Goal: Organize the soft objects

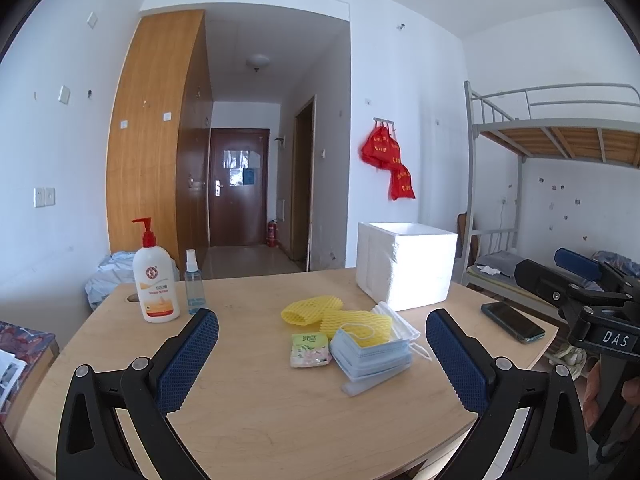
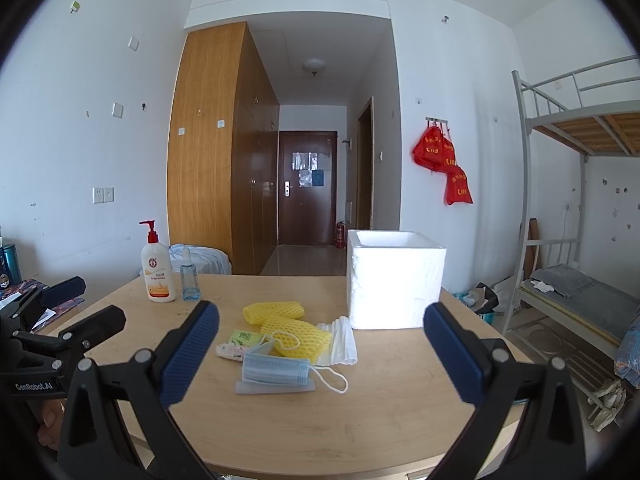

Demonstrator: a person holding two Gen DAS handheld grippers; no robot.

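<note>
Hovering wide apart, both empty: left hand-held gripper (image 1: pixel 322 344) (right hand-held gripper (image 2: pixel 320 344) too).

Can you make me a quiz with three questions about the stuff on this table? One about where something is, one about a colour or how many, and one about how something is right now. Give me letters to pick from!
1. Where is the phone?
A. Inside the white box
B. Flat on the table, right of the white foam box
C. Under the masks

2. What colour are the foam fruit nets?
A. Yellow
B. Purple
C. Black

3. How is the left tool right now?
A. Shut on a mask
B. Shut on the pump bottle
C. Open, holding nothing

Answers:
1. B, the dark phone lies on the table beside the white foam box.
2. A, both nets by the blue masks are bright yellow.
3. C, its two blue pads stand wide apart with nothing between them.
</note>
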